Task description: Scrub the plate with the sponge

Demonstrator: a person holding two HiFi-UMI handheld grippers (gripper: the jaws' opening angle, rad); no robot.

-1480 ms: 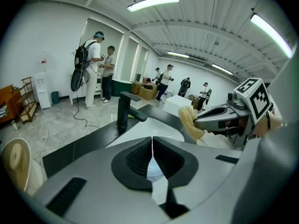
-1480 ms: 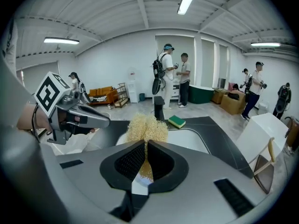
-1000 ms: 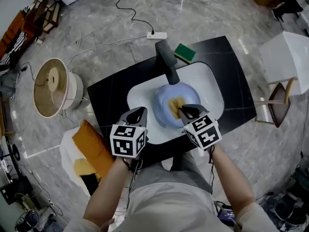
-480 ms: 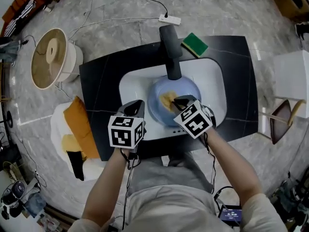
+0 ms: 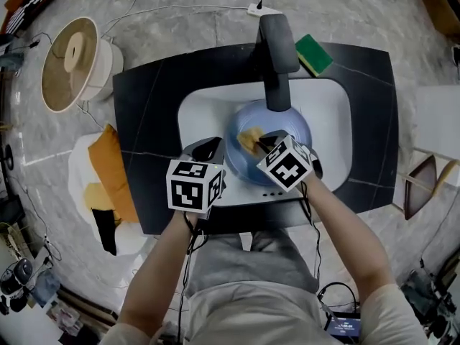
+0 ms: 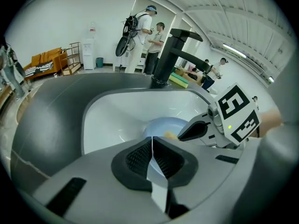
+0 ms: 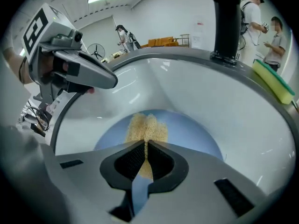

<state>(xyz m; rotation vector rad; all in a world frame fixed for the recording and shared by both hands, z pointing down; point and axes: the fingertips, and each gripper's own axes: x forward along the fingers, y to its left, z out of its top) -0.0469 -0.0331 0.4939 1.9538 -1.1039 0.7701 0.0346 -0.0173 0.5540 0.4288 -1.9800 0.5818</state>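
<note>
A pale blue plate (image 5: 287,131) lies in the white sink (image 5: 201,117), under the black tap. My right gripper (image 5: 260,144) is shut on a yellow sponge (image 5: 249,139) and presses it on the plate's left part. In the right gripper view the sponge (image 7: 147,124) sticks out past the shut jaws of that gripper (image 7: 145,146) onto the plate (image 7: 196,134). My left gripper (image 5: 208,148) hovers over the sink's front left rim, beside the plate. Its jaws (image 6: 152,141) are shut with nothing between them. The plate (image 6: 161,126) and the right gripper (image 6: 194,129) show beyond them.
A black tap (image 5: 276,56) rises over the plate's far side. A green and yellow sponge (image 5: 314,54) lies on the black counter (image 5: 144,121) behind the sink. On the floor to the left stand a round wooden spool (image 5: 72,63) and an orange cushion (image 5: 108,171). People stand far off.
The right gripper has slid the yellow sponge from the plate's middle toward its left part. The left gripper has stayed shut by the sink's front left rim. The head camera has shifted.
</note>
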